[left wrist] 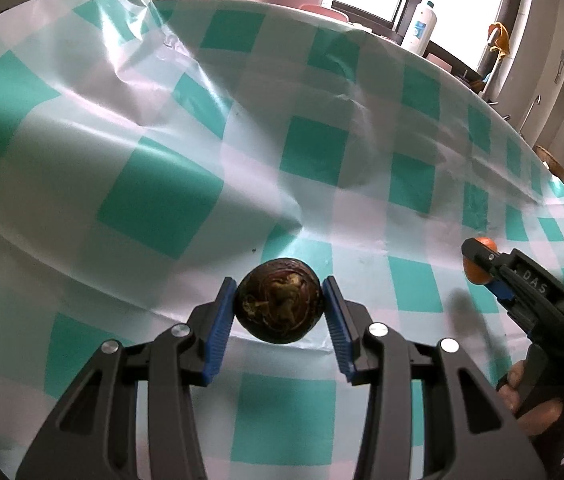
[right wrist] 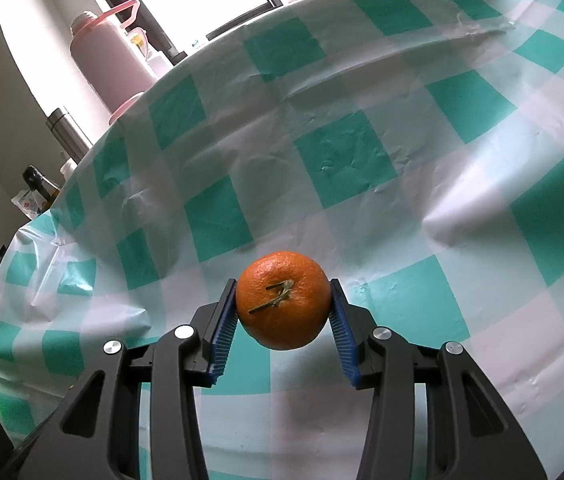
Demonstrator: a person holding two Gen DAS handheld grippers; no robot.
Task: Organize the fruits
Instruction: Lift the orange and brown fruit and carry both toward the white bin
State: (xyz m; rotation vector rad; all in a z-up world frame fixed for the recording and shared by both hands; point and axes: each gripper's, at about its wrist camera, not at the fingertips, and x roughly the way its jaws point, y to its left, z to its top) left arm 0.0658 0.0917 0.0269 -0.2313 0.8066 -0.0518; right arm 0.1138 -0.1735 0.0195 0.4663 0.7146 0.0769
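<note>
A dark brown round fruit (left wrist: 279, 302), a mangosteen seen from its stem end, is clamped between the blue pads of my left gripper (left wrist: 279, 300), held just above the checked cloth. My right gripper (right wrist: 284, 304) is shut on an orange tangerine (right wrist: 284, 300) with a short green stem, also lifted over the cloth. In the left wrist view the right gripper (left wrist: 478, 264) shows at the right edge, the tangerine (left wrist: 482, 268) peeking out beside its finger, a hand (left wrist: 530, 396) on its handle.
The round table (left wrist: 161, 140) wears a wrinkled green-and-white checked plastic cloth. Beyond its far rim stand a pink jug (right wrist: 109, 56), a steel flask (right wrist: 67, 132) and a white bottle (left wrist: 420, 26) by the window. A dark bottle (right wrist: 41, 188) stands at the left rim.
</note>
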